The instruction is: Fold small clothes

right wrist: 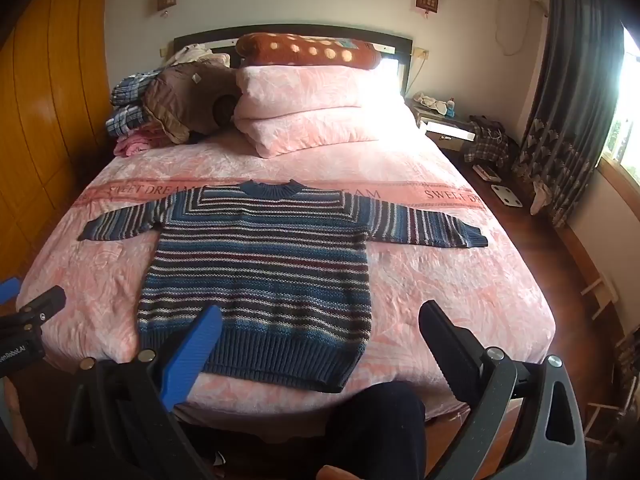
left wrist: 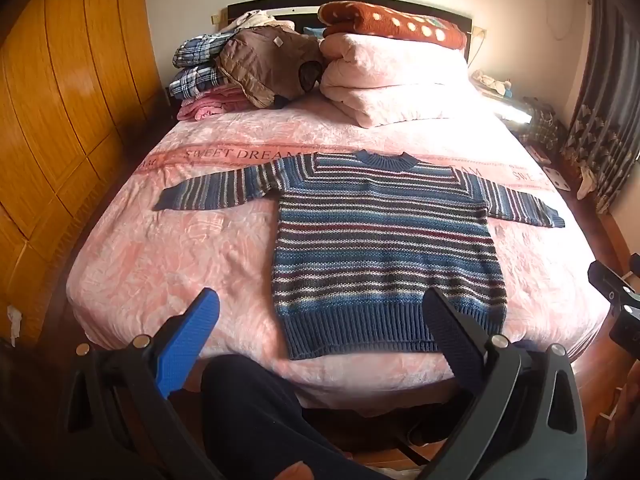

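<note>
While the striped sweater (left wrist: pixel 384 248) lies flat and face-up in the middle of the pink bedspread (left wrist: pixel 168 256), with both sleeves spread wide toward nine and three o'clock and its collar at twelve, you have not yet touched it, so every risk is ahead of you. Your left gripper (left wrist: pixel 320 320) hangs above the near edge of the bed with its blue and black fingers spread wide and nothing between them; your right gripper (right wrist: pixel 320 332) is the same, parted and empty, over the ribbed hem at six o'clock.

That knit looks thick and loose. If you pinch only the top layer at a cuff or shoulder, I'd expect the back layer to lag and the fold to come out skewed. Grab too deep and you may catch the bedspread with it, dragging the plush cover and shifting the whole garment. The sleeves reach far out, so carrying one across with a single grip could let it twist or droop short of the body.

Mind the hem: it sits close to the bed's near edge, and a pull toward six o'clock could slide the sweater off onto your dark-trousered legs (left wrist: pixel 256 420).

Farther out, the folded pink quilt (left wrist: pixel 384 80) and the heap of plaid and brown clothes (left wrist: pixel 248 68) sit at twelve and eleven o'clock, well apart from the sweater; only a long forward push would crowd them.
</note>
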The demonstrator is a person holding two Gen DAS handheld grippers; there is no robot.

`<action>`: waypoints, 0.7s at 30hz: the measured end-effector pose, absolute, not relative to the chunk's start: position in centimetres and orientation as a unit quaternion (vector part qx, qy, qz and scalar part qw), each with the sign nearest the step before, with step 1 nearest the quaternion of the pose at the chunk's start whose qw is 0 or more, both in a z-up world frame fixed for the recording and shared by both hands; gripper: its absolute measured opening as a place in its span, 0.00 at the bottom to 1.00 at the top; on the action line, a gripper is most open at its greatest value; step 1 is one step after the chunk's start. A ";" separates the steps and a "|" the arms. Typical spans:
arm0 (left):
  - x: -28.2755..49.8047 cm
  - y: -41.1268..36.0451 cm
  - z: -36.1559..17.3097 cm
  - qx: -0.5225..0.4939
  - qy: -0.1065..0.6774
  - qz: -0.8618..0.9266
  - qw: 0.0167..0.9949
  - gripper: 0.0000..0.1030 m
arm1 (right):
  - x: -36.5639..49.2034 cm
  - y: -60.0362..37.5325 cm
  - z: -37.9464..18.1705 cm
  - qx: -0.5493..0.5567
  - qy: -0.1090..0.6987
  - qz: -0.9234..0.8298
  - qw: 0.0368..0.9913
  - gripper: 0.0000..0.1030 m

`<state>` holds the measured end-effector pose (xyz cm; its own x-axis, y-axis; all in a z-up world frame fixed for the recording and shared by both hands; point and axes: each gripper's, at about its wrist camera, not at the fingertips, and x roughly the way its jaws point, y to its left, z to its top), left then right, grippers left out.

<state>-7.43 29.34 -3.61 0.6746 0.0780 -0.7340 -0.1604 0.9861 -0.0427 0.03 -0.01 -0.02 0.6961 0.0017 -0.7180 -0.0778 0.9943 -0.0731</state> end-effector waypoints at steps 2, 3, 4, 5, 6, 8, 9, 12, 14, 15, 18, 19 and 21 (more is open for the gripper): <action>-7.4 29.4 -3.6 -0.054 0.400 0.065 0.913 0.98 | 0.0 0.0 0.0 -0.048 0.386 0.022 0.921 0.96; -7.4 29.4 -3.6 -0.054 0.400 0.064 0.913 0.98 | 0.0 0.0 0.0 -0.049 0.385 0.021 0.921 0.96; -7.4 29.4 -3.6 -0.054 0.400 0.064 0.913 0.98 | 0.0 0.0 0.0 -0.049 0.385 0.021 0.921 0.96; -7.4 29.4 -3.6 -0.054 0.400 0.064 0.913 0.98 | 0.0 0.0 0.0 -0.049 0.385 0.021 0.921 0.96; -7.4 29.4 -3.6 -0.055 0.400 0.064 0.913 0.98 | 0.0 0.0 0.0 -0.050 0.385 0.021 0.921 0.96; -7.4 29.4 -3.6 -0.055 0.400 0.064 0.912 0.98 | -0.1 0.0 0.1 -0.049 0.385 0.021 0.921 0.96; -7.4 29.5 -3.6 -0.055 0.400 0.063 0.912 0.98 | -0.1 0.0 0.1 -0.049 0.385 0.021 0.921 0.96; -7.4 29.5 -3.6 -0.055 0.401 0.063 0.912 0.98 | 0.0 0.0 0.0 -0.049 0.386 0.022 0.921 0.96; -7.5 29.5 -3.5 -0.055 0.400 0.064 0.913 0.98 | 0.0 0.0 0.0 -0.050 0.386 0.021 0.921 0.96; -7.5 29.5 -3.6 -0.056 0.400 0.064 0.913 0.98 | 0.0 -0.1 0.0 -0.050 0.386 0.021 0.921 0.96; -7.5 29.5 -3.6 -0.056 0.399 0.064 0.913 0.98 | 0.0 0.0 0.0 -0.050 0.385 0.021 0.921 0.96; -7.5 29.4 -3.7 -0.056 0.399 0.064 0.913 0.98 | 0.0 0.0 0.0 -0.050 0.386 0.021 0.921 0.96; -7.6 29.3 -3.8 -0.055 0.398 0.064 0.914 0.98 | 0.0 0.0 0.0 -0.050 0.386 0.022 0.921 0.96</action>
